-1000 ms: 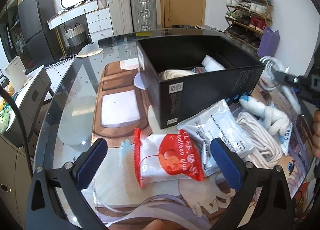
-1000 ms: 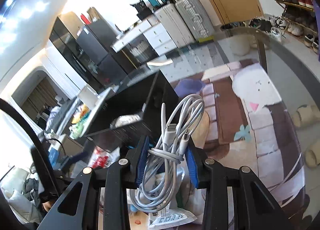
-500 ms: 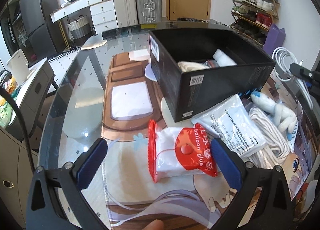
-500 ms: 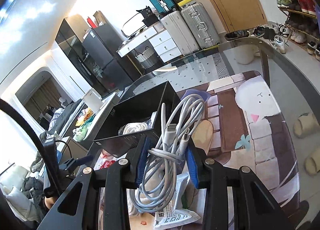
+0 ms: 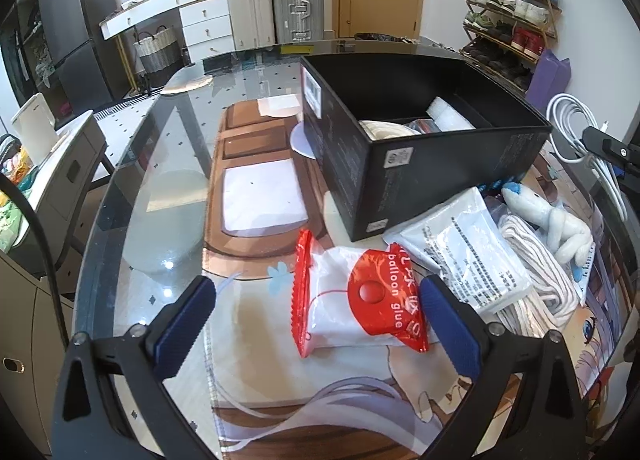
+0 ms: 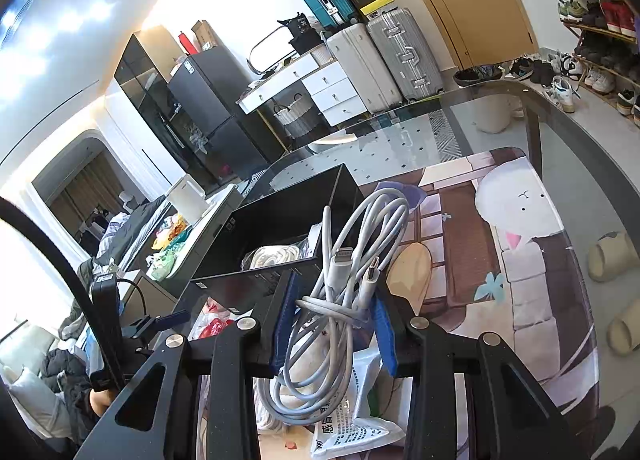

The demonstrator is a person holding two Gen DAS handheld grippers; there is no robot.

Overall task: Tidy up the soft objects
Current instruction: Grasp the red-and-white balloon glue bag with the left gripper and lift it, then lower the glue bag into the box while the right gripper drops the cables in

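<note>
balloon glue bag (image 5: 356, 300): lies flat between the left gripper (image 5: 316, 310) pads, long axis across them | left jaws wide, just closing slightly, not pressing | right gripper (image 6: 334, 324) clamps the cable bundle (image 6: 344, 284), loops pointing forward

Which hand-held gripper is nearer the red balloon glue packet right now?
Left. The left hand-held gripper stands open with the balloon glue packet between its fingers. The right hand-held gripper, shut on the white cable bundle, is beyond the black box.

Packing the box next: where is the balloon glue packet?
Left wrist view: the balloon glue packet lies on the table between the left tongs, just before the black box.
</note>
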